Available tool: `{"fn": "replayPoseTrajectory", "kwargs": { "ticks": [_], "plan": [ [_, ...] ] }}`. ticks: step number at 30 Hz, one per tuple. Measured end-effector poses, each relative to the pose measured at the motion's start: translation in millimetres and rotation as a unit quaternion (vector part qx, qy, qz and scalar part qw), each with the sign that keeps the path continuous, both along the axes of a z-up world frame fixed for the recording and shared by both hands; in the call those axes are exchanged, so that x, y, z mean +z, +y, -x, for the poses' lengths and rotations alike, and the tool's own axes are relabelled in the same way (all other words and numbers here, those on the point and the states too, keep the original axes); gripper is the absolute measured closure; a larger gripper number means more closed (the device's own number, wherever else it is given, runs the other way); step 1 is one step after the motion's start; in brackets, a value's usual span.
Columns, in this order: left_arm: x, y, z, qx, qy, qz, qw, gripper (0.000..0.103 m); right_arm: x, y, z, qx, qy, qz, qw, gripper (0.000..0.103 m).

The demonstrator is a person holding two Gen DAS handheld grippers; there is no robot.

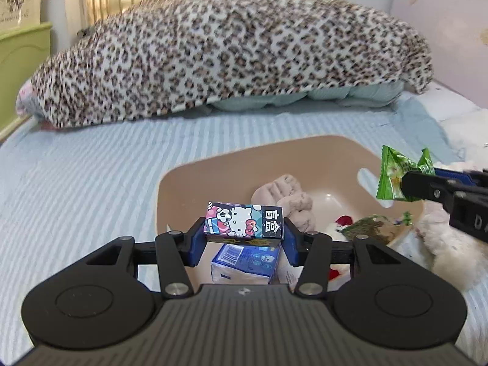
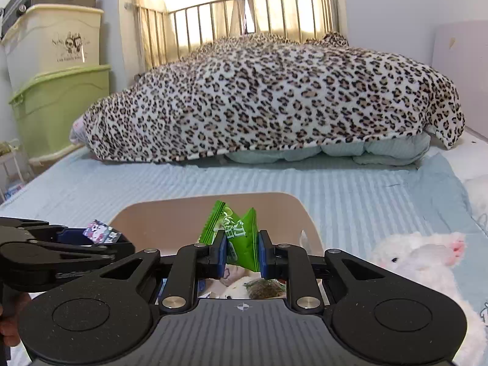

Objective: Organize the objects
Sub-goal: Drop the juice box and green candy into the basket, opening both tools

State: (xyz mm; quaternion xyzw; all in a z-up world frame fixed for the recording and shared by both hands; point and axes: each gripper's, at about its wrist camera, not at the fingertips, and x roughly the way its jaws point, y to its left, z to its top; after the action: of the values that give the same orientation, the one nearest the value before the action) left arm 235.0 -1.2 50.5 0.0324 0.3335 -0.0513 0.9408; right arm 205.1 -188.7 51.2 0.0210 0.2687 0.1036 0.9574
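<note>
1. Pinching a small glossy Hello Kitty box (image 1: 244, 220) by its short ends, left gripper (image 1: 244, 238) holds it level above the near part of the beige plastic basin (image 1: 213, 164).
2. Right gripper (image 2: 242, 251) fingers clamp a crinkled green snack packet (image 2: 236, 231) over the same basin (image 2: 158, 213); packet stands upright, folded between the pads.
3. Basin is rounded-rectangular, smooth, sits on the ribbed pale-blue bedsheet (image 1: 91, 183).
4. Inside it: blue-white tissue pack (image 1: 244, 263) directly under the box, crumpled beige cloth (image 1: 289, 198), dark-green packet (image 1: 366, 228).
5. Behind: leopard-print fleece blanket (image 1: 228, 52).
6. Only the right view shows the fluffy white plush's (image 2: 427, 256) face, the green storage bin (image 2: 61, 106) and the metal bed rail (image 2: 244, 15).
</note>
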Motion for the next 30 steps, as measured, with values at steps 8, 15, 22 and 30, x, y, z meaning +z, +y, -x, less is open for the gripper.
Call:
{"fn": "replayPoseTrajectory", "kwargs": {
  "ticks": [8,15,22,30],
  "plan": [
    [-33,-11,-21,0.023,0.05,-0.019,0.9983,0.05,-30,13,-26,-0.001,0.055,0.029,0.998,0.084],
    [-29,-8,-14,0.016,0.058,-0.019,0.998,0.035,-36,4,-17,-0.003,0.064,0.025,0.998,0.061],
    [-6,-6,5,0.024,0.033,-0.015,0.999,0.022,-13,0,6,-0.003,0.044,0.036,0.998,0.024],
    [12,1,35,0.029,0.033,-0.001,0.999,0.02,2,-4,35,-0.005,0.049,0.033,0.998,0.009]
  ]
}}
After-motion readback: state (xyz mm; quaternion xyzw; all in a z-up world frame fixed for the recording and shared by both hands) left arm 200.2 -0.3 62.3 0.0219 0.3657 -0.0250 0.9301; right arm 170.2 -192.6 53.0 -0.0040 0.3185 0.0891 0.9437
